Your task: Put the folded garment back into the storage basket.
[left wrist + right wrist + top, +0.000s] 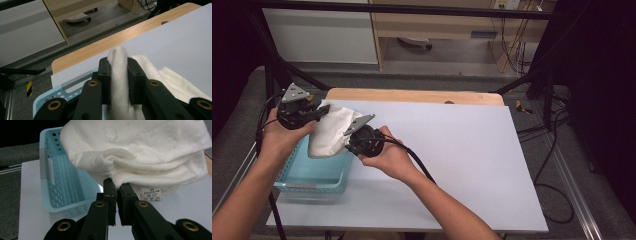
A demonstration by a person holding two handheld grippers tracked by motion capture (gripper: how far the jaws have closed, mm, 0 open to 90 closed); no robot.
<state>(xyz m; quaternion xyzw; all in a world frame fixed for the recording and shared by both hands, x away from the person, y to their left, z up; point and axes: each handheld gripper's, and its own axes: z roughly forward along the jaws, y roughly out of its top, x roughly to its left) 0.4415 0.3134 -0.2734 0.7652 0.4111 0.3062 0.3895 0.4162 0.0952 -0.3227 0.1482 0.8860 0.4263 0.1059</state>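
We see a person at a table (462, 150) covered with a white sheet, a two-jaw claw in each hand. Between the two claws hangs a white towel (332, 131), bunched and folded, lifted above the far right part of a light blue basket (312, 175) that sits at the table's left edge. The left gripper (314, 114) sits at the towel's upper left end; in the left gripper view (119, 75) we note a thick fold of the cloth standing upright between its two black jaws, both pads pressed against it, so this claw is closed on the towel. The right gripper (349, 142) meets the towel's lower right edge; in the right gripper view (116, 187) its jaws stand nearly together, their tips pinching the hem of the cloth just left of a small care label (151, 195). From that view the towel (140, 152) spreads above and beyond the jaws, draped partly over the basket's (62, 190) near rim, and we see the basket's perforated walls and a grey band on its handle side. We cannot tell whether the cloth touches the basket rim or hangs just above it. A wooden strip (412, 95) of the table shows at the far edge, beyond the sheet.
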